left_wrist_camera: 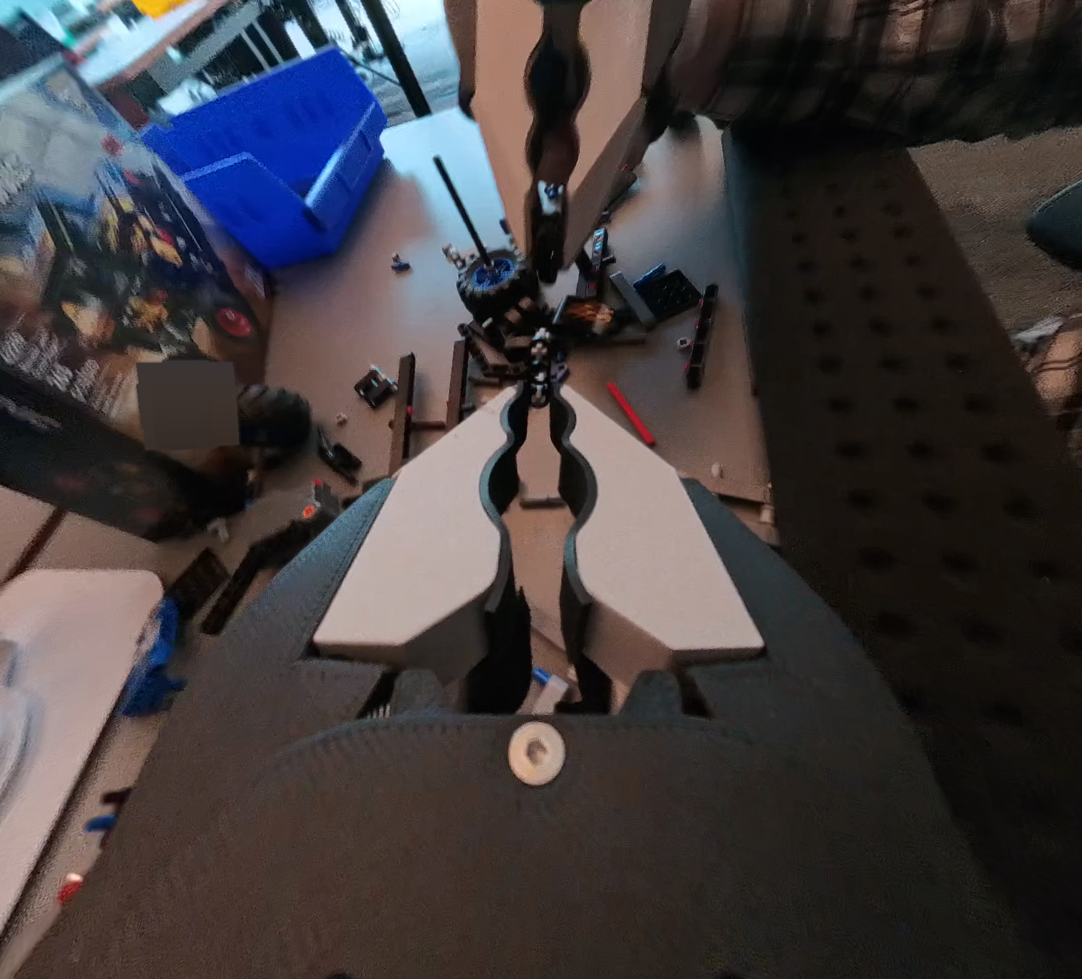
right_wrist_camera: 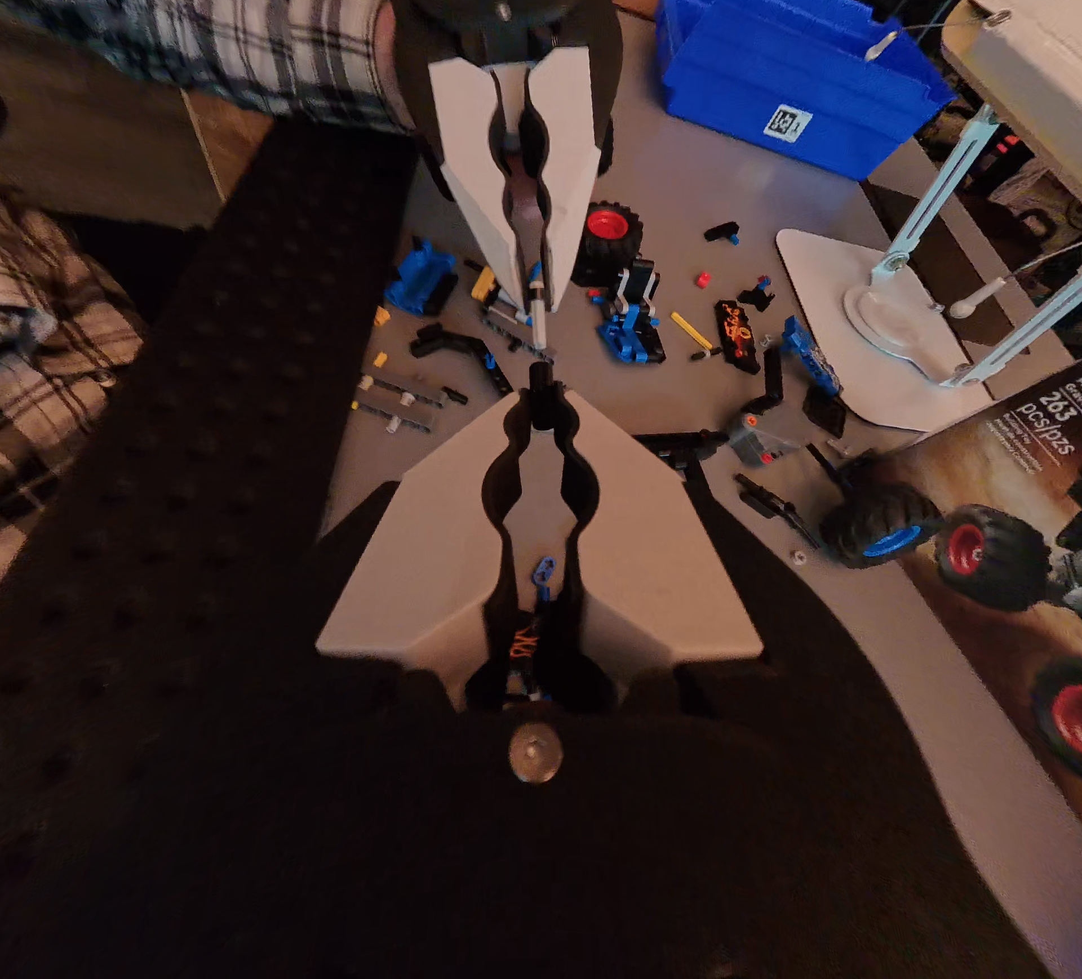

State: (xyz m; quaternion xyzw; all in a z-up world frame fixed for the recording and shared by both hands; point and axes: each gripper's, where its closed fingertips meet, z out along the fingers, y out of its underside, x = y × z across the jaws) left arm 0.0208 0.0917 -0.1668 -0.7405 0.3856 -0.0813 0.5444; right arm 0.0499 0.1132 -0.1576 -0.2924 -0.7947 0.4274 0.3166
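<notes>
Left hand-held gripper [left_wrist_camera: 538,395] is nearly closed, tips pinching a slim white-and-black toy axle piece w/ small joints [left_wrist_camera: 538,365]. Right hand-held gripper [right_wrist_camera: 541,406] is likewise narrow, clamped on a short black cylindrical plastic piece [right_wrist_camera: 541,386] poking past its tips. The two held parts face each other just above the grey desk [right_wrist_camera: 691,172], near but apart.

Both parts look light, rigid, smooth plastic; prob. slippery and easy to twist if gripped at the very end, so a hold nearer the mid-shaft seems safer.

Below and around: scattered toy building parts, incl. a black tyre w/ blue hub on a long black rod [left_wrist_camera: 495,272], a black tyre w/ red hub [right_wrist_camera: 609,234], a blue-and-black part-built block [right_wrist_camera: 632,330], a blue plastic bin [right_wrist_camera: 779,67], a white lamp base [right_wrist_camera: 866,324] and a printed set box [right_wrist_camera: 995,512].
</notes>
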